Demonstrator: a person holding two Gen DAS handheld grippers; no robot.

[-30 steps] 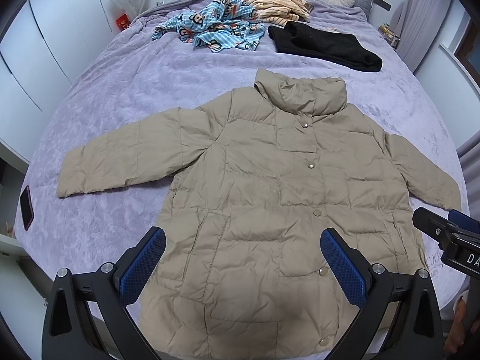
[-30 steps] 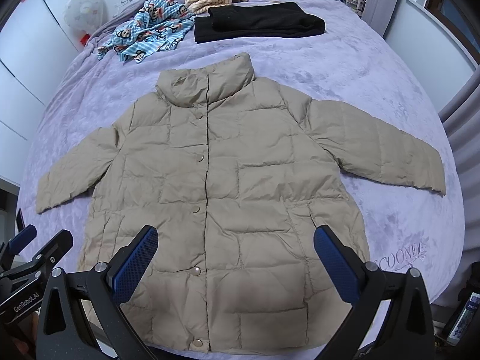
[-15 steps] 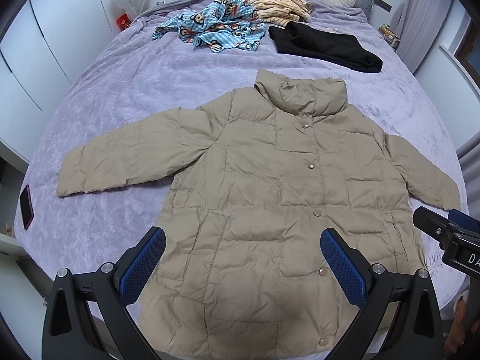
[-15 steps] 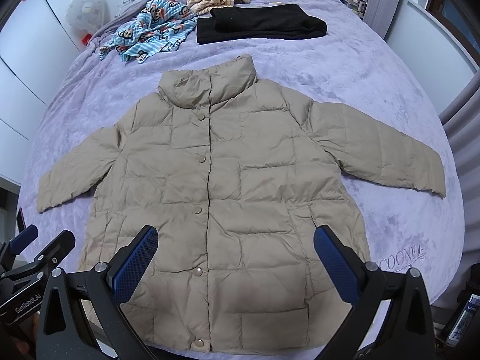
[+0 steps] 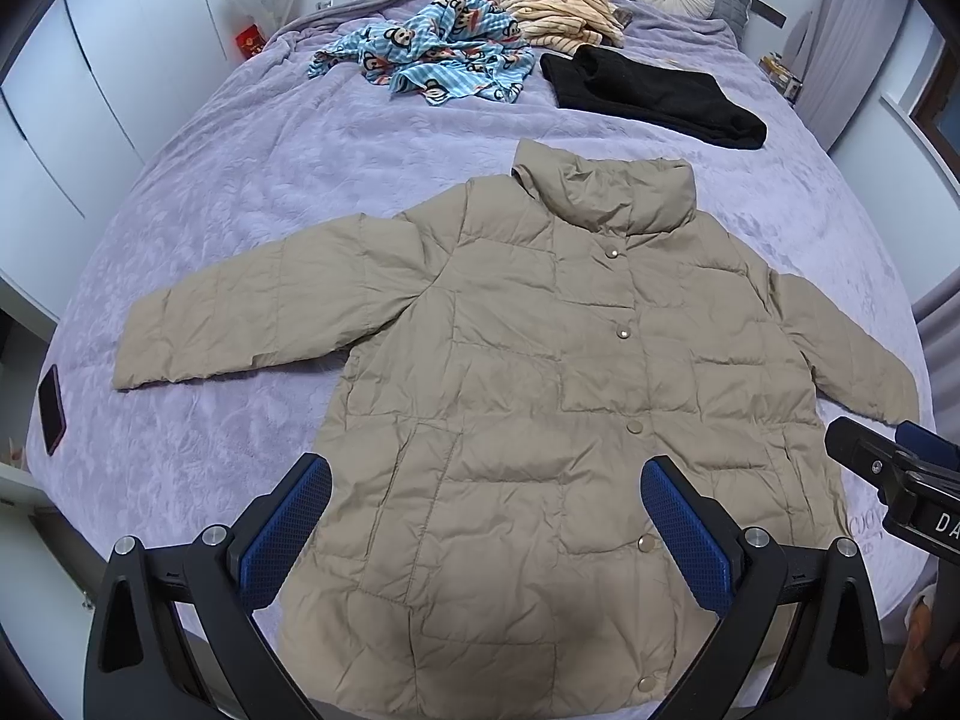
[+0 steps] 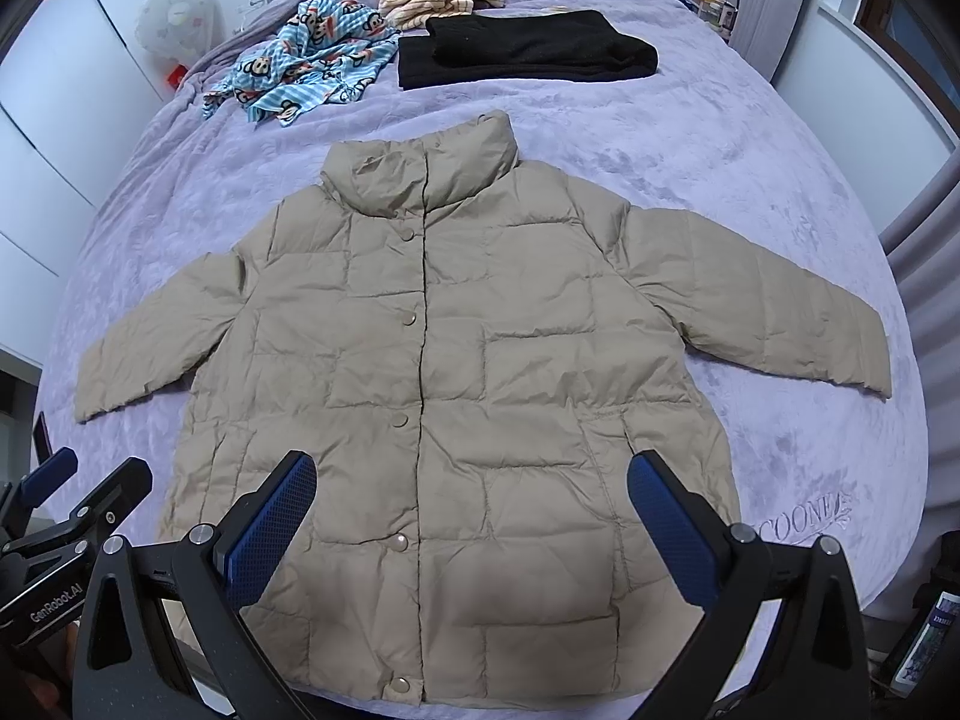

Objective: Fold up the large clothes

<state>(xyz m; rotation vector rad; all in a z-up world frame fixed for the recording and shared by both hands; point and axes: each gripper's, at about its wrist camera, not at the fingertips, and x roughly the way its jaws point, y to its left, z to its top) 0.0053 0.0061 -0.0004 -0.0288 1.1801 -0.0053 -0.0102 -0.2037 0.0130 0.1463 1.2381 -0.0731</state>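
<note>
Puffer jacket lies flat, snapped shut, sleeves spread on bed, ready for folding; left gripper and right gripper hover above hem, both jaws wide, holding nothing.

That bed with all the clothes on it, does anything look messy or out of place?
The beige puffer jacket lies flat and tidy. Behind it, the blue cartoon-print garment and the striped cream one sit crumpled. A dark phone lies at the bed's left edge, close to slipping off.
</note>
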